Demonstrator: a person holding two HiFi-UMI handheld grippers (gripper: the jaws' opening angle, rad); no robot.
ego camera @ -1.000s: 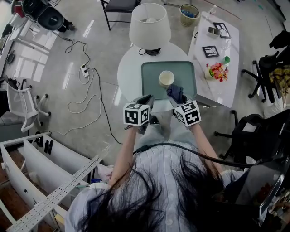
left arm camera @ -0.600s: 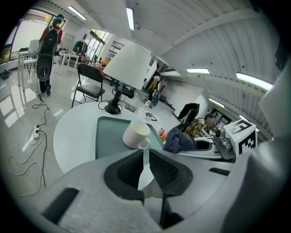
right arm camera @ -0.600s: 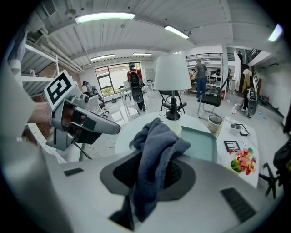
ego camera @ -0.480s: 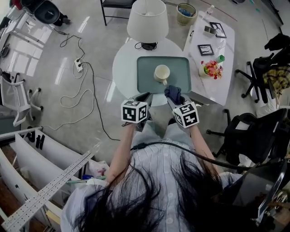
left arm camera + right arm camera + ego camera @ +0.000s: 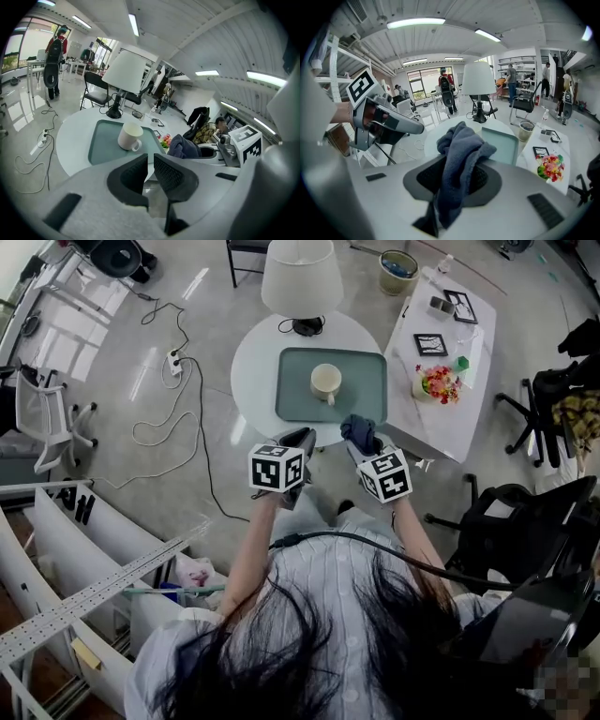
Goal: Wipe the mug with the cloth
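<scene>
A cream mug point(image 5: 325, 382) stands upright on the green tray point(image 5: 361, 399) on the round white table point(image 5: 251, 371). My right gripper point(image 5: 362, 440) is shut on a dark blue cloth point(image 5: 358, 430), held above the table's near edge, short of the mug. In the right gripper view the cloth point(image 5: 461, 150) bunches up between the jaws of that gripper point(image 5: 457, 174). My left gripper point(image 5: 302, 440) hovers beside it at the near edge. Its jaws point(image 5: 151, 161) stand a narrow gap apart with nothing between them. The mug point(image 5: 130, 136) lies ahead of it.
A white lamp point(image 5: 300, 277) stands at the table's far side. A low white table point(image 5: 459, 381) at the right carries flowers point(image 5: 438, 383) and picture frames. A cable point(image 5: 178, 418) trails on the floor at the left, office chairs point(image 5: 506, 512) stand at the right, and metal shelving point(image 5: 84, 587) at the lower left.
Both grippers have drawn back a little from the mug and tray toward the person. The cloth stays in the right gripper. The mug has not moved on the tray.
</scene>
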